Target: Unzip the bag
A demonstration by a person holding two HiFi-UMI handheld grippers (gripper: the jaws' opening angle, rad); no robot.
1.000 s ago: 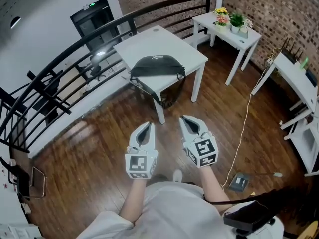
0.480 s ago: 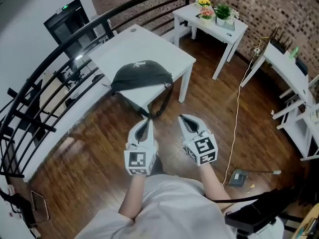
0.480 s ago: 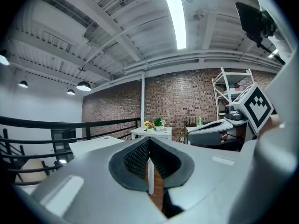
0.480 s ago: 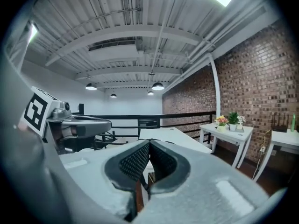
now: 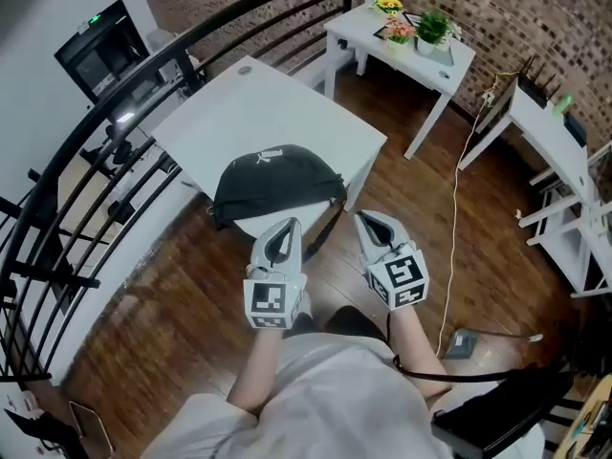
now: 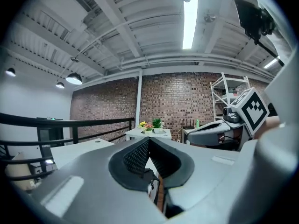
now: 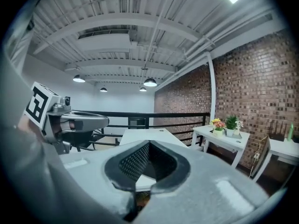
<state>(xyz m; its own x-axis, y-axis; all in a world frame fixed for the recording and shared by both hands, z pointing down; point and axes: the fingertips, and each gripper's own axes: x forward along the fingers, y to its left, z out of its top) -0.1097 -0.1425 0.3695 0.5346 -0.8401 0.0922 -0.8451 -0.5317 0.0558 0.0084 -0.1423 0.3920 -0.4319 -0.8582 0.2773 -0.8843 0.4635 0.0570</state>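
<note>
A black waist bag lies at the near corner of a white square table, its strap hanging over the table's edge. Both grippers hover side by side just short of that corner, above the wooden floor. My left gripper is shut with nothing between its jaws, its tip close to the bag's near side. My right gripper is shut and empty too, a little right of the bag. In the left gripper view the jaws meet; the right gripper view shows the same, with the table beyond.
A curved black railing runs behind the table on the left. A smaller white table with potted plants stands at the back right. White shelving lines the right side, and a cable trails to a box on the floor.
The view has closed in on the table: the bag now sits just ahead of the gripper tips, where a second ago a stretch of floor lay between. Both grippers stayed shut.
</note>
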